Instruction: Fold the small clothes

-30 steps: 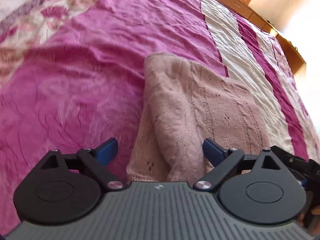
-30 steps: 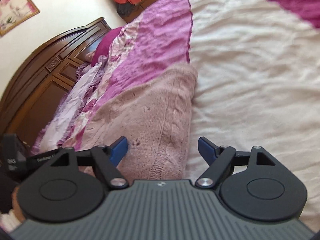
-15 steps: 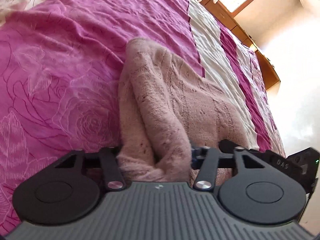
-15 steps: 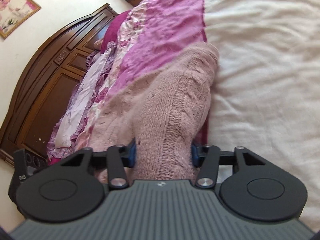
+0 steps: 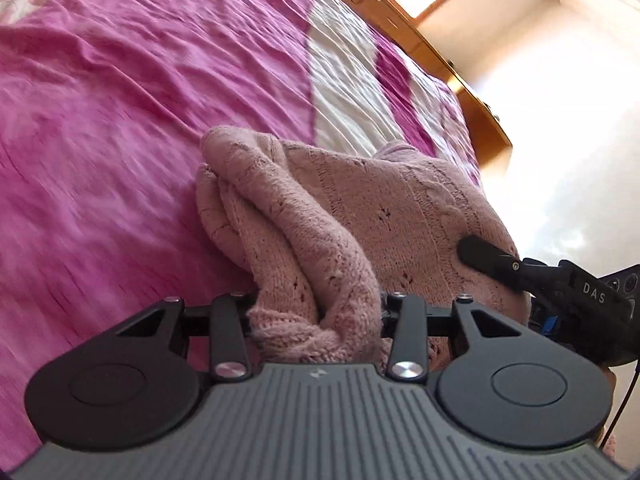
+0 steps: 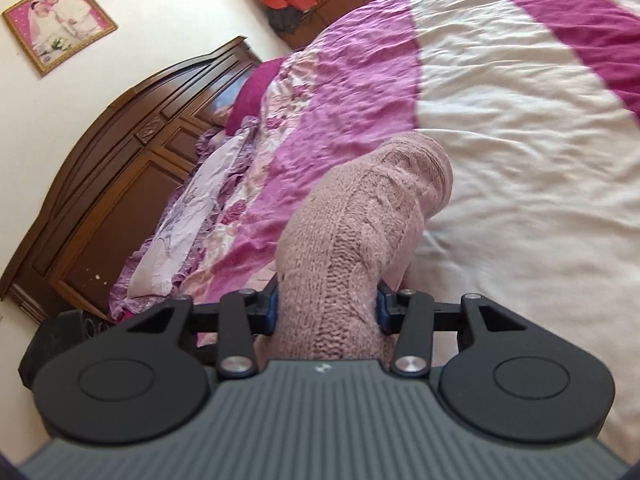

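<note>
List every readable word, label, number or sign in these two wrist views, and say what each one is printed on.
"DAS": white letters on the black body of the right gripper, seen in the left wrist view beside the pink knitted garment.
A small pale emblem on each camera's own grey gripper mount: a mark, no letters.
Framed picture on the wall: no text legible.
Nothing else is readable.
</note>
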Demonstrator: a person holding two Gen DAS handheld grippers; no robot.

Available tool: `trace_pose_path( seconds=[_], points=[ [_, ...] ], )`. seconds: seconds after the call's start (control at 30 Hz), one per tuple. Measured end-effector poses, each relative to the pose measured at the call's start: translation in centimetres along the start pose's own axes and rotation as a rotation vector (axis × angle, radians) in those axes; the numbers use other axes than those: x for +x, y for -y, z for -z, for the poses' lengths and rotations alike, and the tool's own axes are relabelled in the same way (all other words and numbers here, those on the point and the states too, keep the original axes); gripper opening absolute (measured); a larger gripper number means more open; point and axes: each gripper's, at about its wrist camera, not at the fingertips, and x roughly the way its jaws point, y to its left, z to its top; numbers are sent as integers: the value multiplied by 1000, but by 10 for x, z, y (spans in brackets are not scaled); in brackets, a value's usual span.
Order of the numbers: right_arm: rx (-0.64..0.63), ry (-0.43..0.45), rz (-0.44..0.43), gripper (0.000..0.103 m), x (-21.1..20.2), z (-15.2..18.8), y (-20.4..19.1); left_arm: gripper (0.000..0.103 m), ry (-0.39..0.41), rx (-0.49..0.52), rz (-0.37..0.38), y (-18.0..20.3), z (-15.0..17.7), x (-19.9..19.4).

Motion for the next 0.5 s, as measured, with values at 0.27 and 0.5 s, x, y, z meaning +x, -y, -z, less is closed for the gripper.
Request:
trace_pose_path(
  seconds=[0.27, 0.5],
  points=[
    [75, 4, 113, 49, -54, 44, 54, 46, -89, 116, -5, 49, 58, 15],
    [17, -28, 198, 57, -50, 67, 69, 55, -117, 182, -135, 49, 79, 15]
  ],
)
